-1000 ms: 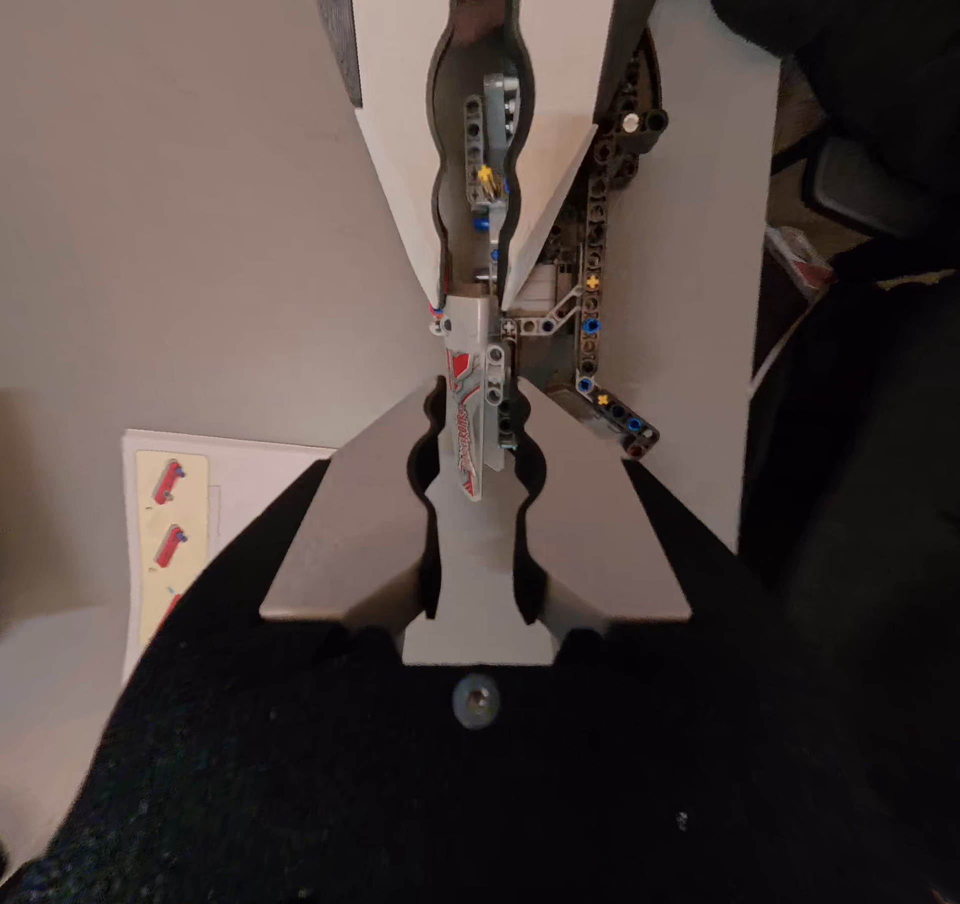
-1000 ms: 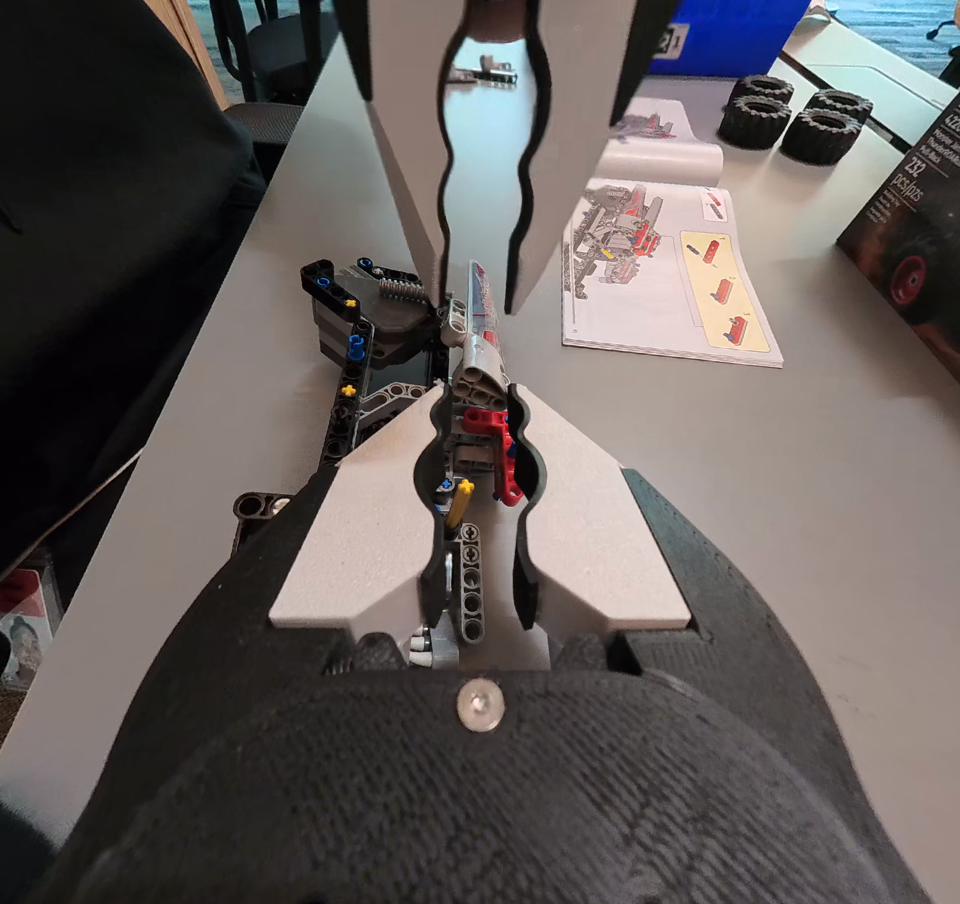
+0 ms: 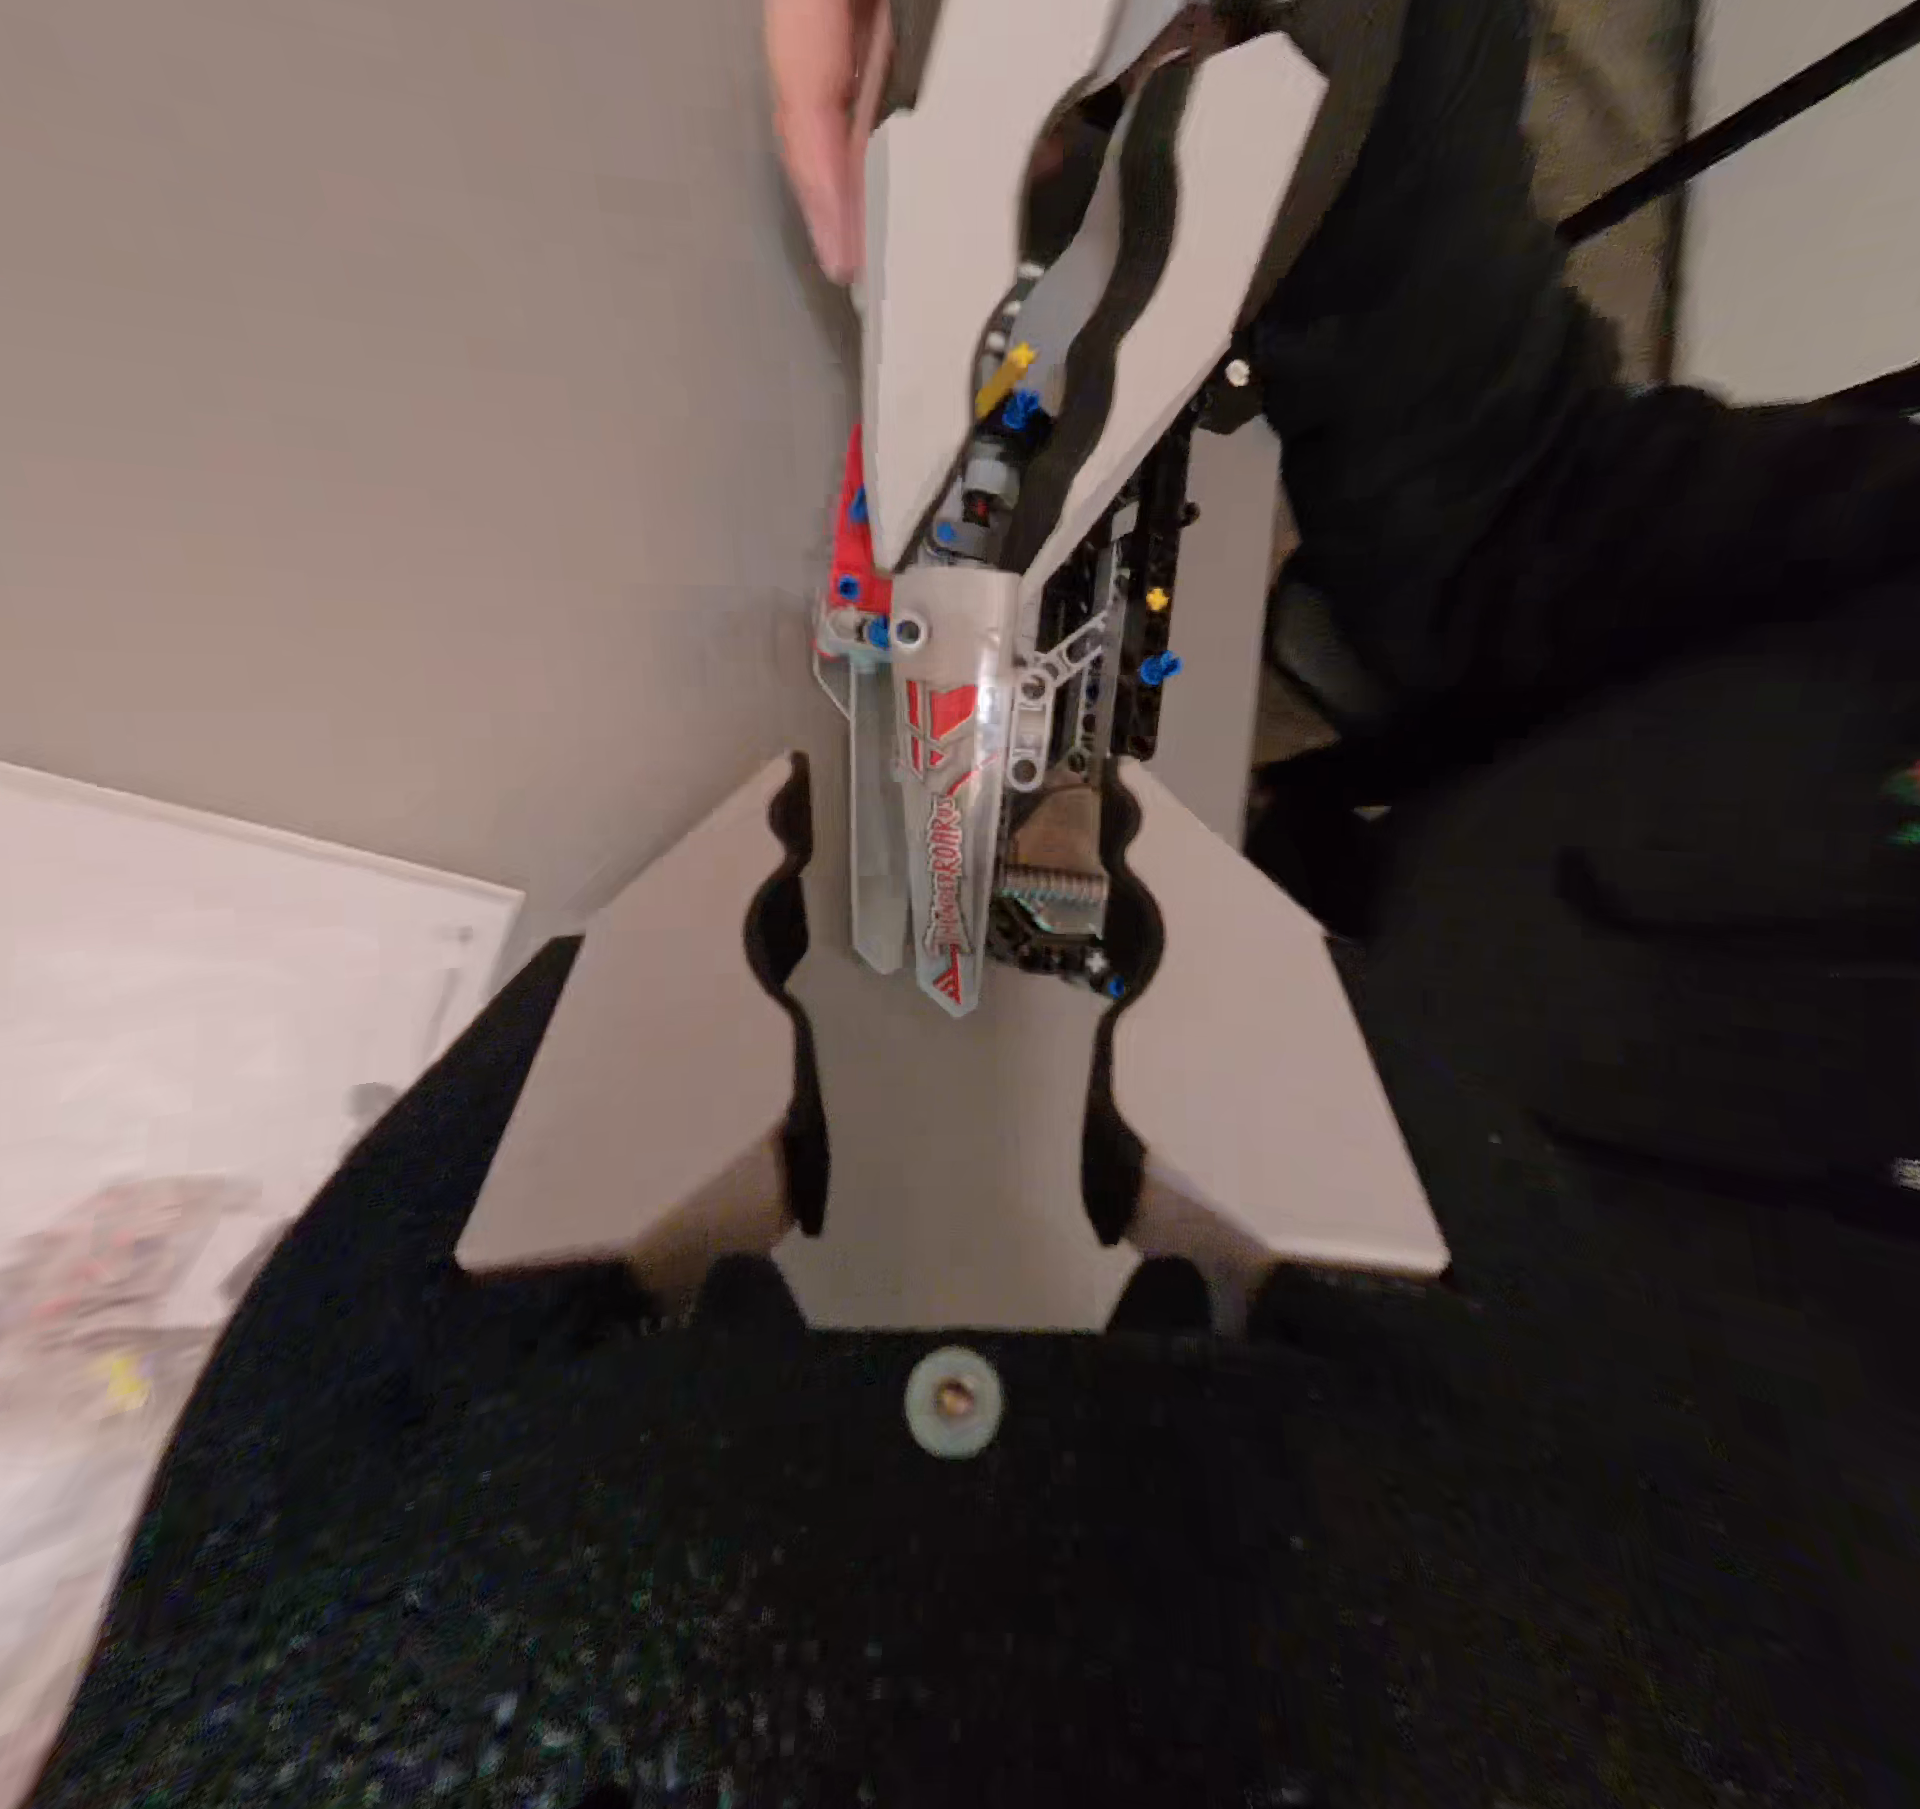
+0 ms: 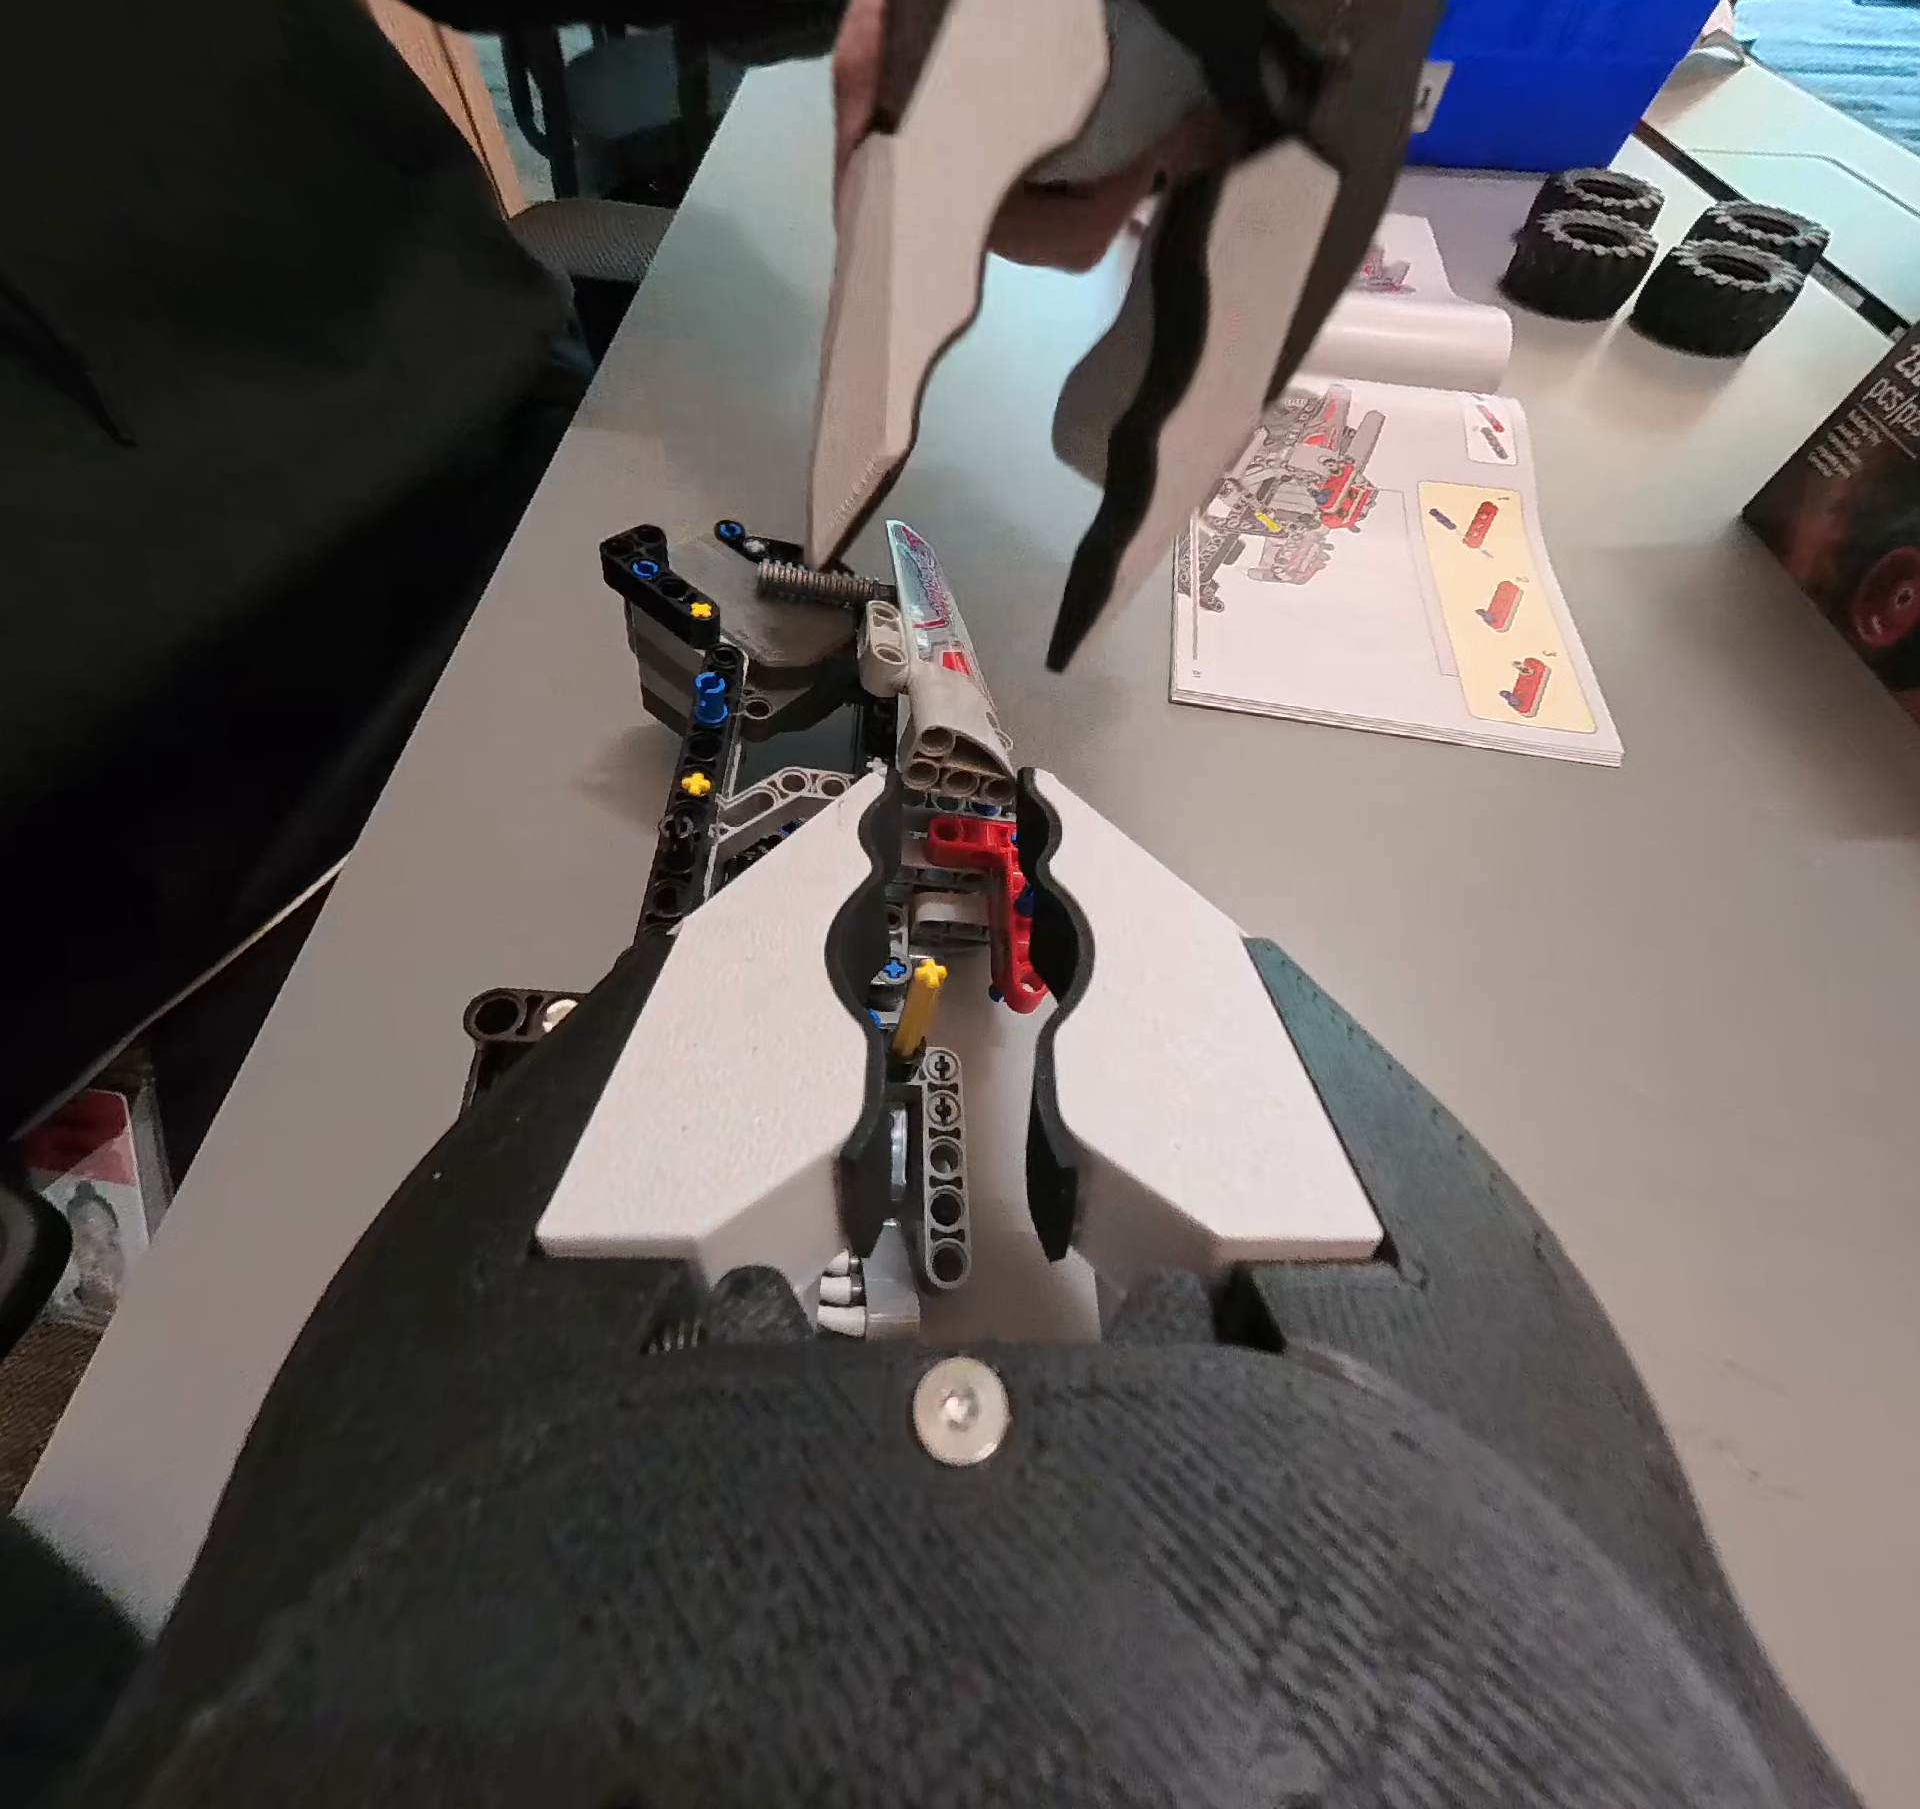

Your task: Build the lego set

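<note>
- A pale grey table (image 4: pixel 1455 980) fills most of the right wrist view, its matte top evenly lit.
- A second pale table (image 4: pixel 1787 149) stands behind it at upper right.
- A blue bin (image 4: pixel 1538 45) sits at the far end of the near table.
- Blue-grey carpet (image 4: pixel 1829 24) shows at the top right corner.
- A chair (image 4: pixel 592 232) stands off the table's left edge, beside a strip of wooden panelling (image 4: pixel 457 97).

An office or shared workroom is suggested: a long pale grey laminate desk (image 4: pixel 1351 980) is seen, a dark swivel chair (image 4: pixel 582 159) is pushed beside it, and a blue plastic storage bin (image 4: pixel 1558 34) is placed at its far end.
</note>
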`<state>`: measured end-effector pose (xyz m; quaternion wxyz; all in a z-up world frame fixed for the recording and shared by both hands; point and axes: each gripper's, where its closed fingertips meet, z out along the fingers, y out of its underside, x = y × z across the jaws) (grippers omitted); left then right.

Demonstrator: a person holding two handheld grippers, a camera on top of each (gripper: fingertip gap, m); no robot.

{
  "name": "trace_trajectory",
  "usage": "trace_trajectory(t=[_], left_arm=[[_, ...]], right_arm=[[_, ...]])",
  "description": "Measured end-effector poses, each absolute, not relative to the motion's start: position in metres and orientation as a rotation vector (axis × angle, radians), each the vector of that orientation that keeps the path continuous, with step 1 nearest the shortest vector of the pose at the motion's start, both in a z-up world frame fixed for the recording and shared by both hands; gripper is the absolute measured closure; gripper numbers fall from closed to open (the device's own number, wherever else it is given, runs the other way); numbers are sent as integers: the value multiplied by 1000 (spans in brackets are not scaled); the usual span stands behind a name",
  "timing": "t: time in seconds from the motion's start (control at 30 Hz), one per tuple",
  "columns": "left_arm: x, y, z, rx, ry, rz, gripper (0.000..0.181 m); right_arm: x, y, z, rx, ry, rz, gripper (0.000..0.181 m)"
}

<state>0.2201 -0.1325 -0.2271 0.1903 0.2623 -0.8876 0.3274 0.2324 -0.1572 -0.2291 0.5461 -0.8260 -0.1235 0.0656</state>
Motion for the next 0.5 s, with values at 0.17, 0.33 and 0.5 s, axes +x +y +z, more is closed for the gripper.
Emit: trace_trajectory(t=[0.17, 0.33, 0.5], left_arm=[[207, -142, -239, 713, -2329, 726, 129], [202, -152, -233, 667, -2257, 634, 132], [207, -149, -237, 677, -2253, 584, 151]], right_arm=[[232, -157, -229, -1958, -295, 158, 162], [231, -157, -230, -1960, -301, 166, 161], [230, -157, -231, -1967, -298, 171, 161]])
